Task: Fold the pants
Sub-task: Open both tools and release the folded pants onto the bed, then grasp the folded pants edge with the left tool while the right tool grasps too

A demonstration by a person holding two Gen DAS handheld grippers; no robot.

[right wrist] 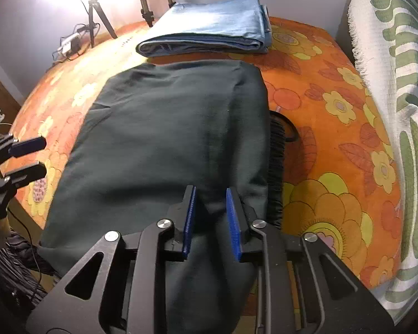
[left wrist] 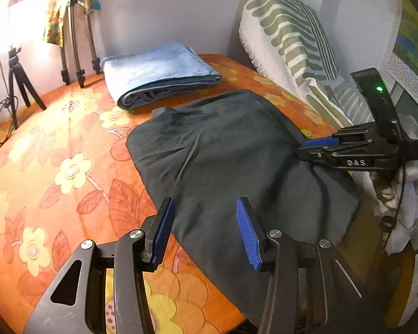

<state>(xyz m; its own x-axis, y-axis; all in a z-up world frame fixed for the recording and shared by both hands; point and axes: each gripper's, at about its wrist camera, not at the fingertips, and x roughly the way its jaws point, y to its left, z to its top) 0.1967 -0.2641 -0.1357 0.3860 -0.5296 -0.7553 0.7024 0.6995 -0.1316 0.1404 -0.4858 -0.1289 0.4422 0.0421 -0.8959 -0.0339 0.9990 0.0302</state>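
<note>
Dark green pants (left wrist: 237,150) (right wrist: 167,128) lie folded into a flat rectangle on the orange flowered bedsheet (left wrist: 55,144) (right wrist: 334,150). In the left wrist view my left gripper (left wrist: 204,228) hovers open over the pants' near left edge. One pad is over the sheet, the other over the cloth, and nothing is between them. It also shows at the left edge of the right wrist view (right wrist: 37,157). My right gripper (right wrist: 211,218) (left wrist: 310,147) is at the pants' near right end. Its jaws stand a little apart, with dark cloth under and between the pads but not pinched.
A folded blue garment (left wrist: 158,72) (right wrist: 209,25) lies at the back of the bed. A white, green-striped cushion (left wrist: 287,36) (right wrist: 398,83) stands along the right side. Tripods (left wrist: 19,83) and cables are at the far left by the wall.
</note>
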